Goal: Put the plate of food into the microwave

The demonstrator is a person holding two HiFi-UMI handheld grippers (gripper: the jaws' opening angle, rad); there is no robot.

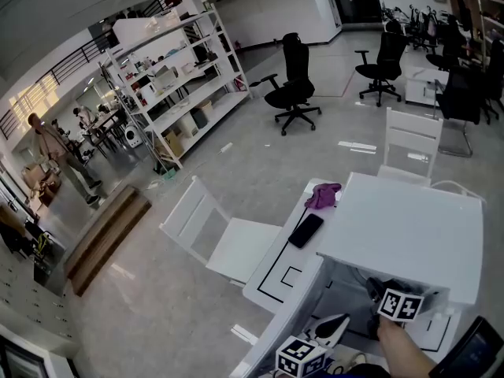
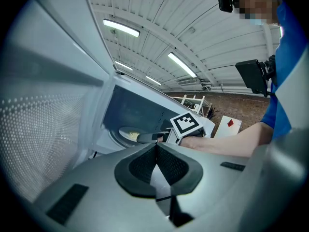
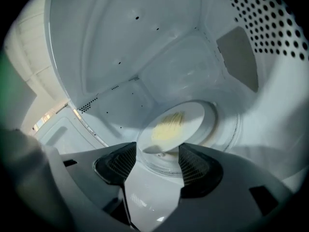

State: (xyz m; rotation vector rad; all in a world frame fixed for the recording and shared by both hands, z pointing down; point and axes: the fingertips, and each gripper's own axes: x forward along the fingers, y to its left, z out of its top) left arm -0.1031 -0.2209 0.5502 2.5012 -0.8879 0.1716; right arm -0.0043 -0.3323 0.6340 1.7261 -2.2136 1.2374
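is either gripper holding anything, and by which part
Nothing is held. The right gripper is open at the near rim of the plate of food in the microwave; the left gripper is shut, empty.

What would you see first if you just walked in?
A white plate of yellow food sits inside the microwave, right in front of the open right claw. On the table beside the microwave lie a purple cloth and a black phone.
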